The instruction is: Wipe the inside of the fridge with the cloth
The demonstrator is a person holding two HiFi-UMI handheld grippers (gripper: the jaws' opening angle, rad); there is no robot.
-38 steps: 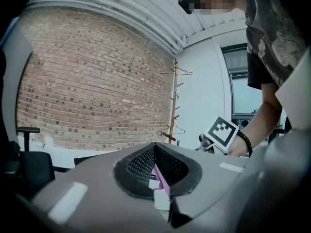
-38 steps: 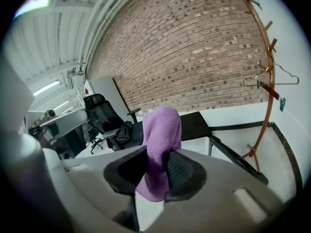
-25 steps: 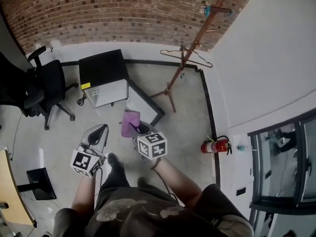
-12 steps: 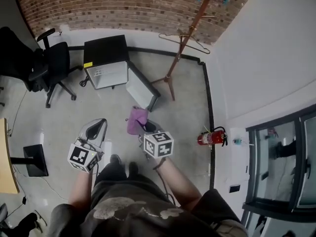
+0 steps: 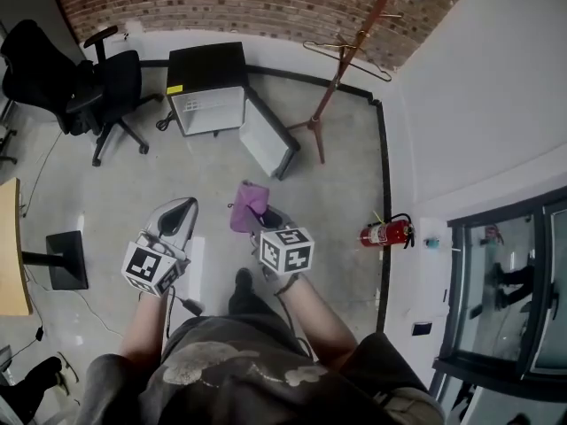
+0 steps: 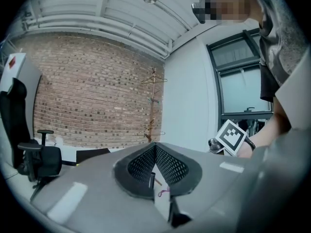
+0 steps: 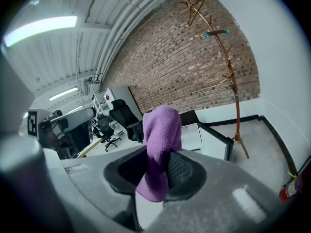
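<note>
Big picture first: a bare concrete floor (image 5: 341, 180) runs up to a brick wall (image 5: 248, 7), and the person stands well back from the wall, looking steeply down over both arms. Against that wall sits the fridge (image 5: 208, 69), a small black-topped box, and its door (image 5: 268, 142) is swung wide to the right, so the pale inside shows. An office chair (image 5: 89, 82) is parked just to its left, and a wooden coat stand (image 5: 341, 60) rises to its right. Nearer in, the left gripper (image 6: 154, 166) has its jaws pressed together with nothing of note between them. The right gripper (image 7: 154, 171) is clamped hard on the purple cloth (image 5: 246, 204), which bunches up above the jaws and hangs a little below them. So the cloth is in hand but well apart from the fridge, and by my reading no wiping has started; the approach comes first. To do it well, go in low and square to the opening, keep clear of the open door's edge, and lead with the loose bunch of cloth rather than the jaw tips so fabric meets the liner. The free left gripper could steady the door. Smallest on the floor, a red fire extinguisher (image 5: 384, 233) sits by the right-hand wall, out of the way.
</note>
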